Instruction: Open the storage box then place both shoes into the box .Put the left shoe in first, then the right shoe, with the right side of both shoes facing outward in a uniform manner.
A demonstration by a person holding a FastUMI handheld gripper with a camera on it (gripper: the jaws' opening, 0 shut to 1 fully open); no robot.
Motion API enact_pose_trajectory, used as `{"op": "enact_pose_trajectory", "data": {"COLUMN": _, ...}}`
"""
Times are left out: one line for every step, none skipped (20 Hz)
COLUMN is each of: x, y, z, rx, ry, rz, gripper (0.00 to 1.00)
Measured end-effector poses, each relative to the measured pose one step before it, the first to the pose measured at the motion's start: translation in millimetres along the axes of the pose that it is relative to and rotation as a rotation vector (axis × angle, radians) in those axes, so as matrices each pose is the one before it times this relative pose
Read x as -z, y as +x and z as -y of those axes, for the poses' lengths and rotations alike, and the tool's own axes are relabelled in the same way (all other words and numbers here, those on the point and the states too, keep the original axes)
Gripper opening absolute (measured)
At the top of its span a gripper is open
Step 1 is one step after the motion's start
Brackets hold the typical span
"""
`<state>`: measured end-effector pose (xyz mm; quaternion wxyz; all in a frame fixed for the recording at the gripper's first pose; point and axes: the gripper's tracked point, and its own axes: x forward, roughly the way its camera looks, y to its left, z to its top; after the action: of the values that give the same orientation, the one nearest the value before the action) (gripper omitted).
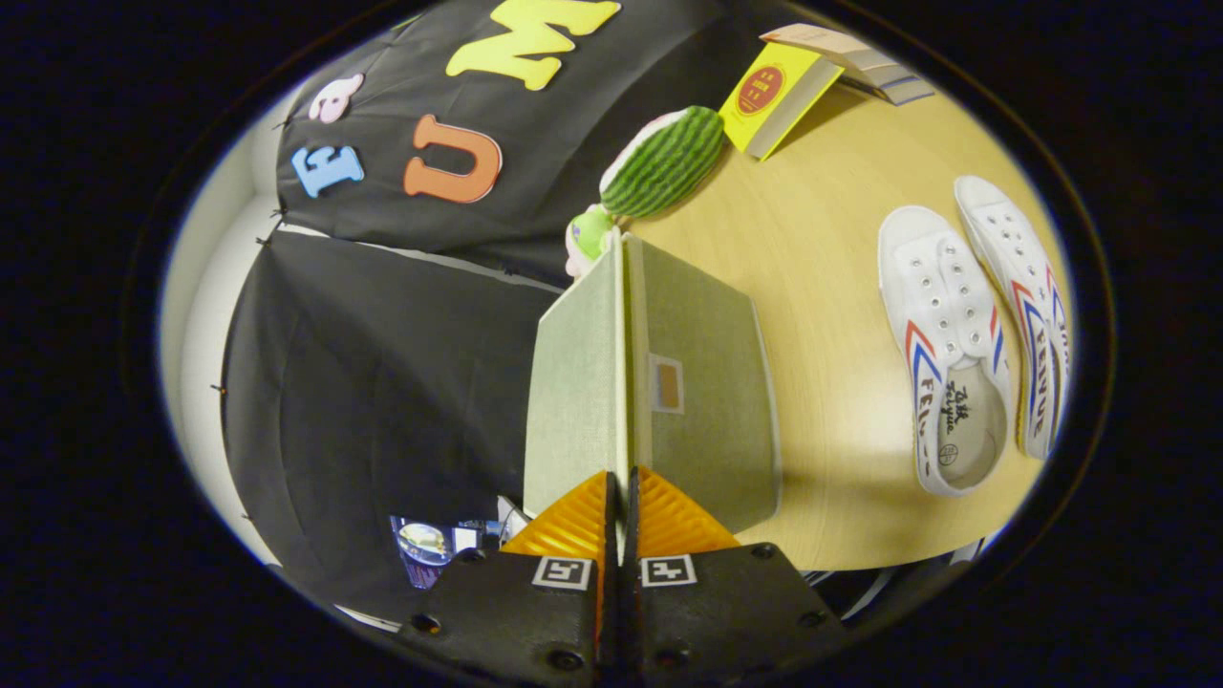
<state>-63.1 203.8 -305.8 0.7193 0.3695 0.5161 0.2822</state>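
1. The gripper (pixel 619 516) was turned on its side, so the table (pixel 812 258) looked tipped up.
2. The storage box (pixel 702 401) was pale green cloth and sat on the table right ahead of the fingers.
3. A thin flat panel of the box, the lid (pixel 578 382), stuck out edge-on from between the fingers and ran away from them toward the far end.
4. The two orange fingers (pixel 573 521) were almost together, with just a thin gap between them.
5. The near edge of the lid sat in that gap, and both fingers pressed on it, one on each side.
6. A small label holder (pixel 666 383) was on the box face just beyond the fingers.
7. Two white shoes lay on the table, well apart from the box and off to the right of the fingers.
8. The nearer shoe (pixel 941 349) lay beside the box side, with its open top showing.
9. The other shoe (pixel 1022 306) lay just beside the first one, farther right, and both had red and blue stripes.
10. A watermelon plush toy (pixel 659 162) lay on the table beyond the far end of the box.
11. A yellow book (pixel 779 96) lay past the toy, with another book (pixel 860 57) lying next to it.
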Motion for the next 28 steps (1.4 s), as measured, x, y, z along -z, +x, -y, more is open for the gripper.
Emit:
{"op": "enact_pose_trajectory", "data": {"x": -1.36, "y": -2.34, "z": -7.92, "rx": -0.00554, "ry": -0.01005, "rz": 0.00186, "gripper": 0.05}}
{"op": "enact_pose_trajectory", "data": {"x": -1.72, "y": -2.06, "z": -9.02, "rx": -0.00765, "ry": -0.00812, "rz": -0.00107, "gripper": 0.06}}
{"op": "enact_pose_trajectory", "data": {"x": -0.92, "y": -1.77, "z": -11.58, "rx": -0.01505, "ry": -0.00518, "rz": 0.00116, "gripper": 0.06}}
{"op": "enact_pose_trajectory", "data": {"x": -2.27, "y": 0.05, "z": -12.37, "rx": -0.0144, "ry": -0.0102, "rz": -0.00029, "gripper": 0.06}}
{"op": "enact_pose_trajectory", "data": {"x": -1.77, "y": 0.46, "z": -13.57, "rx": -0.01309, "ry": -0.01788, "rz": 0.00106, "gripper": 0.05}}
{"op": "enact_pose_trajectory", "data": {"x": -1.52, "y": 1.26, "z": -13.2, "rx": -0.01156, "ry": -0.0225, "rz": -0.0038, "gripper": 0.05}}
{"op": "enact_pose_trajectory", "data": {"x": 0.57, "y": 2.16, "z": -14.7, "rx": -0.01484, "ry": -0.02154, "rz": -0.00451, "gripper": 0.06}}
{"op": "enact_pose_trajectory", "data": {"x": -1.54, "y": 3.99, "z": -15.09, "rx": -0.01787, "ry": -0.01666, "rz": -0.00493, "gripper": 0.05}}
{"op": "enact_pose_trajectory", "data": {"x": -0.08, "y": 3.47, "z": -16.24, "rx": -0.02022, "ry": -0.01679, "rz": -0.00637, "gripper": 0.05}}
{"op": "enact_pose_trajectory", "data": {"x": -1.35, "y": 5.75, "z": -15.75, "rx": -0.02102, "ry": -0.02052, "rz": -0.009, "gripper": 0.05}}
{"op": "enact_pose_trajectory", "data": {"x": -0.17, "y": 5.99, "z": -15.19, "rx": -0.01662, "ry": -0.02326, "rz": -0.01149, "gripper": 0.05}}
{"op": "enact_pose_trajectory", "data": {"x": -1.22, "y": 9.65, "z": -15.9, "rx": -0.01636, "ry": -0.02332, "rz": -0.00982, "gripper": 0.05}}
{"op": "enact_pose_trajectory", "data": {"x": 3.18, "y": 8.9, "z": -11.66, "rx": -0.00937, "ry": -0.02659, "rz": -0.01421, "gripper": 0.05}}
{"op": "enact_pose_trajectory", "data": {"x": 0.83, "y": 10.84, "z": -10.85, "rx": -0.00584, "ry": -0.02677, "rz": -0.01361, "gripper": 0.05}}
{"op": "enact_pose_trajectory", "data": {"x": 0.51, "y": 10.71, "z": -9.9, "rx": -0.00439, "ry": -0.02672, "rz": -0.01069, "gripper": 0.05}}
{"op": "enact_pose_trajectory", "data": {"x": 0.52, "y": 11.26, "z": -6.6, "rx": 0.00458, "ry": -0.02472, "rz": -0.01008, "gripper": 0.06}}
{"op": "enact_pose_trajectory", "data": {"x": -1.05, "y": 13.0, "z": -4.74, "rx": 0.01425, "ry": -0.02979, "rz": 0.00019, "gripper": 0.06}}
{"op": "enact_pose_trajectory", "data": {"x": -0.63, "y": 11.27, "z": -2.59, "rx": 0.01913, "ry": -0.03706, "rz": 0.00503, "gripper": 0.05}}
{"op": "enact_pose_trajectory", "data": {"x": 1.09, "y": 9.6, "z": -2.38, "rx": 0.02091, "ry": -0.04293, "rz": -0.00127, "gripper": 0.07}}
{"op": "enact_pose_trajectory", "data": {"x": 0.09, "y": 9.46, "z": -4.48, "rx": 0.01812, "ry": -0.05205, "rz": -0.00033, "gripper": 0.11}}
{"op": "enact_pose_trajectory", "data": {"x": -1.41, "y": 2.16, "z": -0.55, "rx": 0.01637, "ry": -0.04017, "rz": 0.00303, "gripper": 0.16}}
{"op": "enact_pose_trajectory", "data": {"x": -0.87, "y": 3.05, "z": -0.45, "rx": 0.01335, "ry": -0.03681, "rz": 0.00126, "gripper": 0.2}}
{"op": "enact_pose_trajectory", "data": {"x": -2.26, "y": 0.18, "z": -2.23, "rx": 0.01886, "ry": -0.02546, "rz": -0.00374, "gripper": 0.28}}
{"op": "enact_pose_trajectory", "data": {"x": -3.82, "y": 2.99, "z": 0.39, "rx": 0.01358, "ry": -0.01565, "rz": 0.00868, "gripper": 0.36}}
{"op": "enact_pose_trajectory", "data": {"x": -3.39, "y": 3.53, "z": 1.42, "rx": 0.02027, "ry": -0.00993, "rz": 0.01037, "gripper": 0.44}}
{"op": "enact_pose_trajectory", "data": {"x": -4.72, "y": -2.94, "z": 6.73, "rx": 0.03142, "ry": -0.01688, "rz": 0.0218, "gripper": 0.55}}
{"op": "enact_pose_trajectory", "data": {"x": -5.04, "y": -2.9, "z": 9.73, "rx": 0.04734, "ry": -0.02012, "rz": 0.02054, "gripper": 0.66}}
{"op": "enact_pose_trajectory", "data": {"x": -2.71, "y": 4.2, "z": 7.94, "rx": 0.02826, "ry": -0.01337, "rz": 0.01441, "gripper": 0.77}}
